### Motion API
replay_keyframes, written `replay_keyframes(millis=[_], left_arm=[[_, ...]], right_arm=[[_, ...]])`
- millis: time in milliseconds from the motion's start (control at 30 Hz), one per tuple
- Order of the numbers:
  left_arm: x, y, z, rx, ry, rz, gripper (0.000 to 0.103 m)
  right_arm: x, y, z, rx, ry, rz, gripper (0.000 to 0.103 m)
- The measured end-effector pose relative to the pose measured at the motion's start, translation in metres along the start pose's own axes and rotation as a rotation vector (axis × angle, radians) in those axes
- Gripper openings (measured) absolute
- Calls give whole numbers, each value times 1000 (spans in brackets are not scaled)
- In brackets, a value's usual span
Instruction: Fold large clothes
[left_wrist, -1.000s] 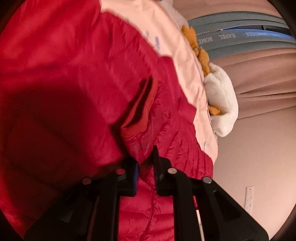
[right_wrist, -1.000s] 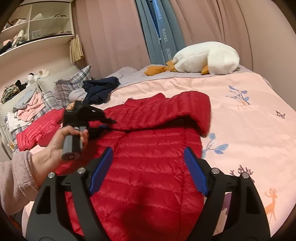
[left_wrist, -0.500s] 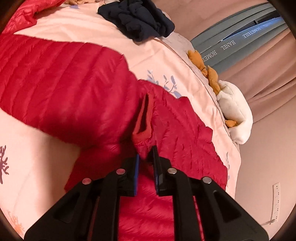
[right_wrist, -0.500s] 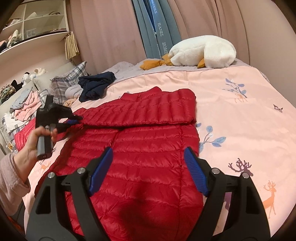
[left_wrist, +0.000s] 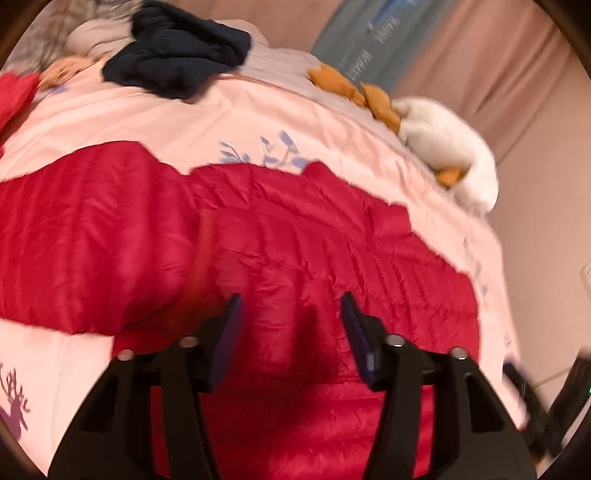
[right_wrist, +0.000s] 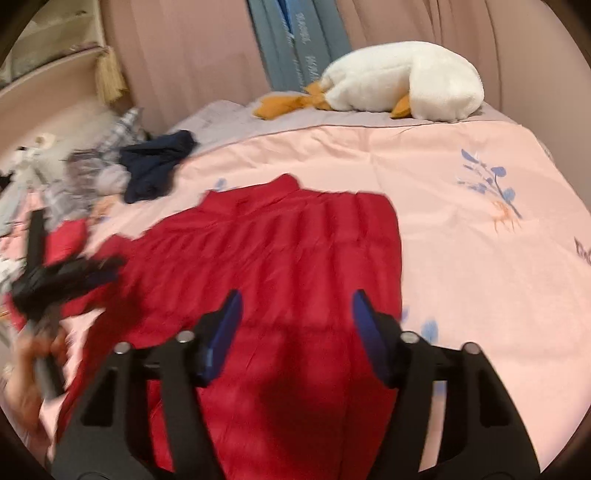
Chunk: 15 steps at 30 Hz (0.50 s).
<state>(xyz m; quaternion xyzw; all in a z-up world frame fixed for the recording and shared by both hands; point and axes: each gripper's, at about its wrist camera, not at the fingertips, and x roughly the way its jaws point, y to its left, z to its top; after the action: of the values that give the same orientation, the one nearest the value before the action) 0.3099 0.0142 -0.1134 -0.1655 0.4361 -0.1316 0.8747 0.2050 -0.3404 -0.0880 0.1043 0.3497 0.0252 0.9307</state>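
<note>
- The red jacket (right_wrist: 295, 258) lies spread on the pink bedspread (right_wrist: 461, 258), filling the centre and lower half of both views.
- Left gripper (left_wrist: 291, 321): jaws opening, nothing pinched between them.
- Right gripper (right_wrist: 295, 321): jaws closing above the jacket, holding nothing.
- A white plush goose (right_wrist: 406, 81) lies at upper right.

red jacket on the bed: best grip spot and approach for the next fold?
Probably the right side edge of the red jacket, where it lies flat on the pink bedspread with a clean, exposed border. Bring the right gripper in from the bedspread side, low. Its jaws are closing with nothing between them.
</note>
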Motion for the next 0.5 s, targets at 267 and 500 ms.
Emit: replay_keyframes(millis=[267, 500], left_arm=[[46, 7, -12, 78, 96, 95, 38], [34, 10, -8, 48, 87, 44, 42]], right_arm=[[104, -7, 19, -1, 154, -151, 53], [102, 8, 18, -36, 176, -214, 54]])
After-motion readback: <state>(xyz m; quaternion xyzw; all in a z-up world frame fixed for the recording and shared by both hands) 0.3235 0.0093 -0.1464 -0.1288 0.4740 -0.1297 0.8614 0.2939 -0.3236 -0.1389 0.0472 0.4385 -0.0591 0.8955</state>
